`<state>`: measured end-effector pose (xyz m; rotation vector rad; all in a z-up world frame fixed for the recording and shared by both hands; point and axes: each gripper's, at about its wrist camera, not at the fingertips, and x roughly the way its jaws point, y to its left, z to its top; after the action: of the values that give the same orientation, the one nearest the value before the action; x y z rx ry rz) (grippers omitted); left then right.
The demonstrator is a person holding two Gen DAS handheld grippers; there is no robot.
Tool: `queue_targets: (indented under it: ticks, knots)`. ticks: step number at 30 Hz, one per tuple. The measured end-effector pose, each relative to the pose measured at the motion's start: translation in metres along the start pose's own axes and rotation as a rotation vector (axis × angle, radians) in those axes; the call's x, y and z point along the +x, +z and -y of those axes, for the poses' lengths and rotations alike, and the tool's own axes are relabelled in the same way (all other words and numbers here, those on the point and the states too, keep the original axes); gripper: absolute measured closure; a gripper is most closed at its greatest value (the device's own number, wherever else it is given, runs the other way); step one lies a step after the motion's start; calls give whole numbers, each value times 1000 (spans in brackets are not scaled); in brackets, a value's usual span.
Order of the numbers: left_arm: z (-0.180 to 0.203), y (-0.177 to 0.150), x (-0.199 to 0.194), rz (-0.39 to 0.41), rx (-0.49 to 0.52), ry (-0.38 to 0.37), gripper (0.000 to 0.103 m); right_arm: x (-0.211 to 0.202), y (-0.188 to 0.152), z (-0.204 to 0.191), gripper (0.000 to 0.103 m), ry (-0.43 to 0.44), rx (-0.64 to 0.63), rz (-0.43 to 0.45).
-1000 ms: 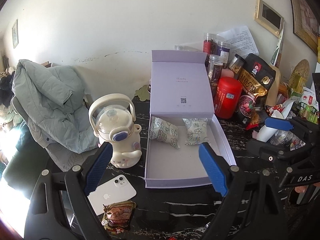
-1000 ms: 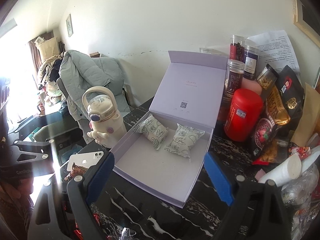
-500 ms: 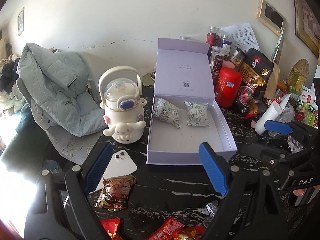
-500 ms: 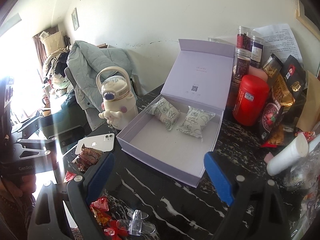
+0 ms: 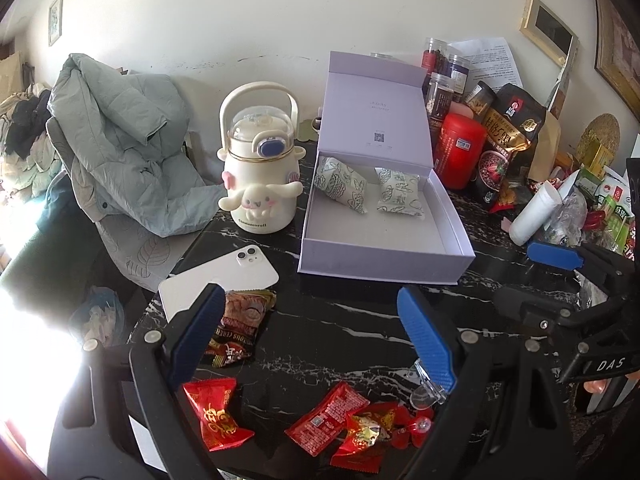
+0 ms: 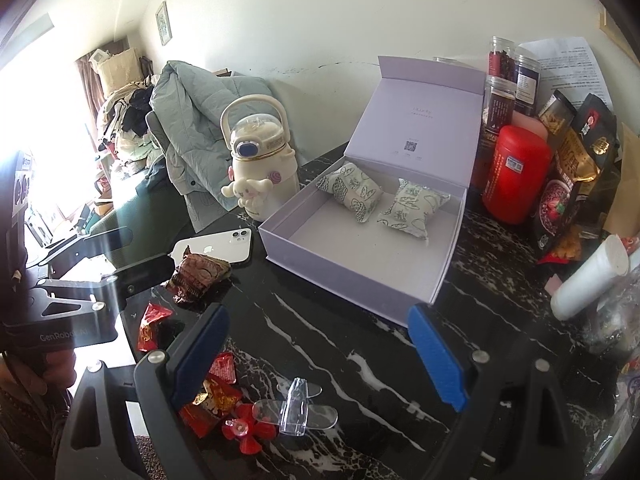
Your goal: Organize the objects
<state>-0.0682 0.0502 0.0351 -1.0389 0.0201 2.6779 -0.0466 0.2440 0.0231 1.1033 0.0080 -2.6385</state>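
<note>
An open lilac box (image 5: 456,236) (image 6: 360,280) sits on the black marble table with two patterned sachets (image 5: 340,184) (image 6: 414,208) at its back. In front of it lie red candy wrappers (image 5: 216,416) (image 6: 212,396), a brown snack packet (image 5: 240,320) (image 6: 198,276), a clear plastic clip (image 6: 296,408) and a small red flower piece (image 6: 244,434). My left gripper (image 5: 310,332) is open above the wrappers, holding nothing. My right gripper (image 6: 320,352) is open above the clip, also holding nothing.
A cream cartoon kettle (image 5: 260,176) and a white phone (image 5: 220,276) stand left of the box. Jars, a red canister (image 5: 460,156), snack bags and a white tube (image 5: 536,212) crowd the right. A grey jacket (image 5: 120,148) hangs over a chair at the left.
Both grippers have drawn back and sunk toward the table's near edge. The box now looks farther off, and the wrappers, clip and red flower piece have come into view. Both sets of jaws stayed wide.
</note>
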Motion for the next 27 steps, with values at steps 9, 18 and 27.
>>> queue_targets:
  ticks: [9, 18, 27]
  knots:
    - [-5, -22, -13, -18, -6, 29, 15, -1, -21, -14, 11, 27, -18, -27]
    - [-4, -39, -14, -51, -19, 48, 15, 5, -38, -15, 11, 51, -13, -59]
    - [-9, -65, -1, -107, -42, 50, 15, 24, -62, -15, 11, 76, 25, -108]
